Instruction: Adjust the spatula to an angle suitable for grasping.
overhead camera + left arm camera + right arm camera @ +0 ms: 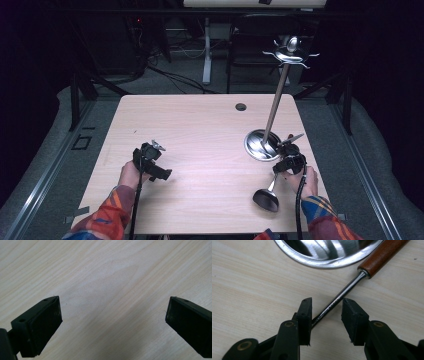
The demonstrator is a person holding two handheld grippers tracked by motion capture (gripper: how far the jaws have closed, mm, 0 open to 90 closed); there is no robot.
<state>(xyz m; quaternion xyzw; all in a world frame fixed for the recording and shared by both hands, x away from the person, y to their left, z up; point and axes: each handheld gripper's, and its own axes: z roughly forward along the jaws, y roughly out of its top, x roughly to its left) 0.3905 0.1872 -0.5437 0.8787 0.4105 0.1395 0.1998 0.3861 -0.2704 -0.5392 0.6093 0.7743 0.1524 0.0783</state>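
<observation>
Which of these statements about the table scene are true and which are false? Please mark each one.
1. The black ladle with a metal shaft and brown wooden handle lies flat on the table. True.
2. The metal shaft runs between the jaws of the right gripper. True.
3. The left gripper holds a spoon. False: its jaws stand wide apart over bare light wooden table.
4. The tall metal stand with a round shiny base has fallen over. False: it stands upright.
5. The ladle hangs from the hooks at the top of the stand. False: nothing hangs from them.
</observation>
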